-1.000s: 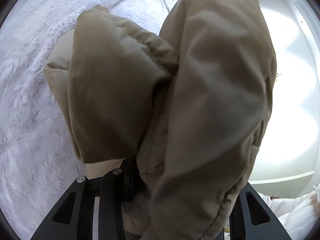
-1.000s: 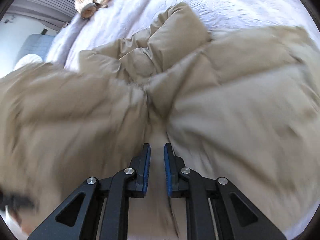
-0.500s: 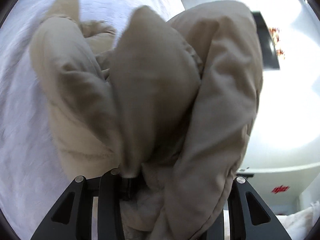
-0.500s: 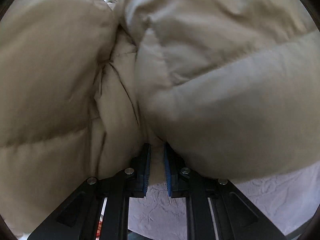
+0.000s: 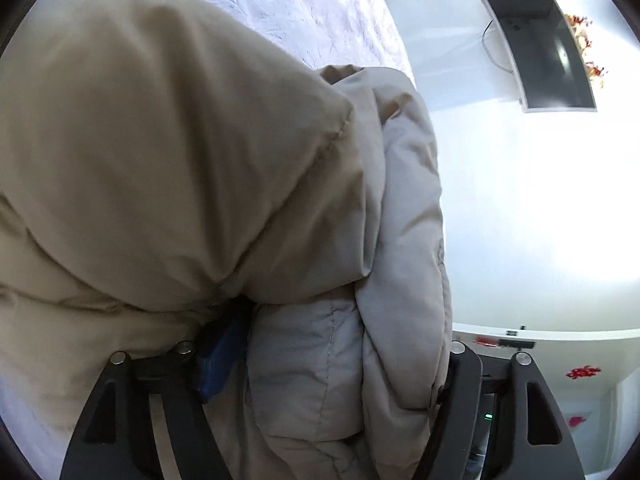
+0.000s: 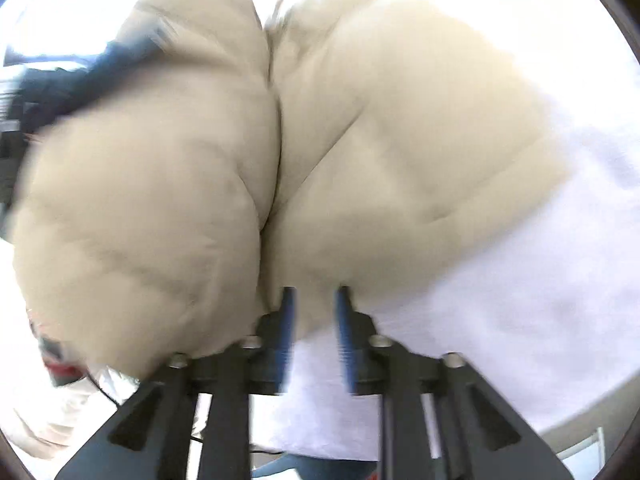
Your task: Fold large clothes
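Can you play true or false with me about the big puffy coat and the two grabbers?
1. The left gripper has a thick bunch of the beige puffy jacket between its fingers. True.
2. The jacket is bright red. False: it is beige.
3. A dark screen hangs on the white wall. True.
4. The right gripper is wide open and far from the jacket. False: its blue pads are close together, pinching jacket fabric.
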